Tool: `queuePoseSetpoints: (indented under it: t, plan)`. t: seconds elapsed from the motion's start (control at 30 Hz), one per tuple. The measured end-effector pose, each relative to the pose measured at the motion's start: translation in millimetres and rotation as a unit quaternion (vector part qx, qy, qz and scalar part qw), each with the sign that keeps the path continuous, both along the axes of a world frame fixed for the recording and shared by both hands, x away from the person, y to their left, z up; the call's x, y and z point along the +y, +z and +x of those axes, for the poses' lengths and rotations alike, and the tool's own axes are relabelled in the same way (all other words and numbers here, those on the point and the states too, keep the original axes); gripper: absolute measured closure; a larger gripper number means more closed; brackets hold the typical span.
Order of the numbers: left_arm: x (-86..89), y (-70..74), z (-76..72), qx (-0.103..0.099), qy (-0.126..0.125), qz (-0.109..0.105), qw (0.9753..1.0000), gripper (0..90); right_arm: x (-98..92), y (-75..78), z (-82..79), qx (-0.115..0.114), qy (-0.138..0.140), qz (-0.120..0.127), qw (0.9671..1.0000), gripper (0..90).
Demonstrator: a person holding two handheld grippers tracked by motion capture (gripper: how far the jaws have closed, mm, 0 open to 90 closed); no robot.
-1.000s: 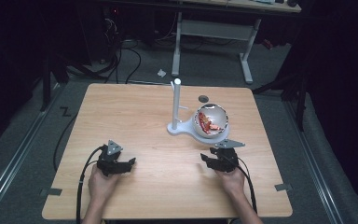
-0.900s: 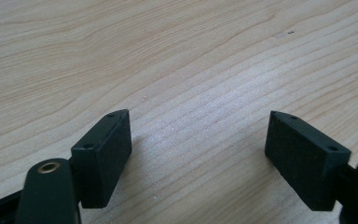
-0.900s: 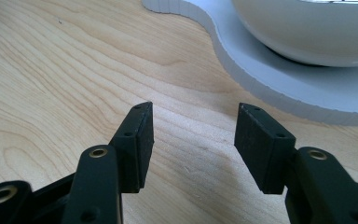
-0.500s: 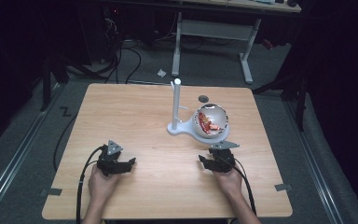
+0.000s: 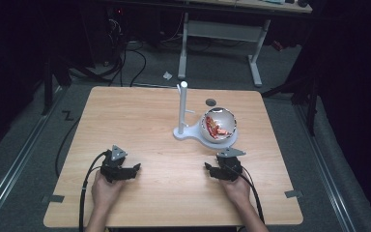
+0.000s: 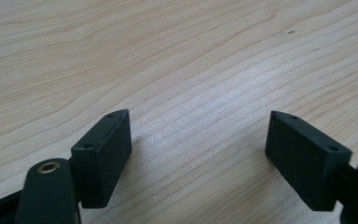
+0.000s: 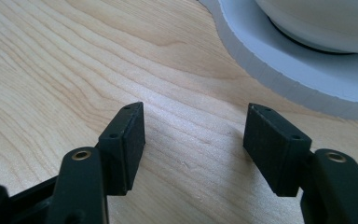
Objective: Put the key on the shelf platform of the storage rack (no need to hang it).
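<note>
A white bowl (image 5: 218, 125) holding red and orange pieces sits on the round base of a white stand (image 5: 183, 110) with an upright post, right of the table's middle. My right gripper (image 5: 211, 170) rests on the wood just in front of that base, jaws apart with nothing between them. The base (image 7: 303, 70) and the bowl's underside (image 7: 326, 23) fill the upper right of the right gripper view, beyond my right gripper (image 7: 193, 133). My left gripper (image 5: 132, 170) lies near the front left, open over bare wood, as my left gripper (image 6: 198, 142) confirms close up.
The wooden table (image 5: 140, 121) has free room across its left half and front centre. A small dark round hole or disc (image 5: 211, 102) lies behind the bowl. Beyond the far edge stand a desk frame (image 5: 222, 34) and floor cables (image 5: 135, 58).
My right gripper has shifted slightly left and a little toward the front edge. The left gripper and the bowl stay put.
</note>
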State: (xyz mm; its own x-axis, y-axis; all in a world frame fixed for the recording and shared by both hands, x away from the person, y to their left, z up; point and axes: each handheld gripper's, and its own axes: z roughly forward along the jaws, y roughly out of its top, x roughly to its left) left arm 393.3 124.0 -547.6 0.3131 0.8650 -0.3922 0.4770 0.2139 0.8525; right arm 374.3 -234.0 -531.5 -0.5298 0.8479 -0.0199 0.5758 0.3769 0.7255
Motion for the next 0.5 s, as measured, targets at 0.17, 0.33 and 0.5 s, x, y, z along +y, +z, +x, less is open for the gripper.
queuePoseSetpoints:
  t: [0.17, 0.33, 0.5]
  plan:
    - [-0.1, 0.0, -0.1, 0.000, 0.001, -0.001, 1.0000, 22.9, -0.1, -0.1, 0.0, 0.000, 0.000, 0.001, 1.0000, 38.1]
    - [0.0, 0.0, -0.2, 0.000, 0.002, 0.000, 1.0000, 22.9, 0.0, 0.0, -0.1, 0.000, 0.000, 0.000, 1.0000, 38.0]
    - [0.0, 0.0, -0.1, 0.000, 0.002, -0.002, 1.0000, 22.9, -0.2, -0.1, 0.1, -0.001, 0.001, 0.000, 1.0000, 38.0]
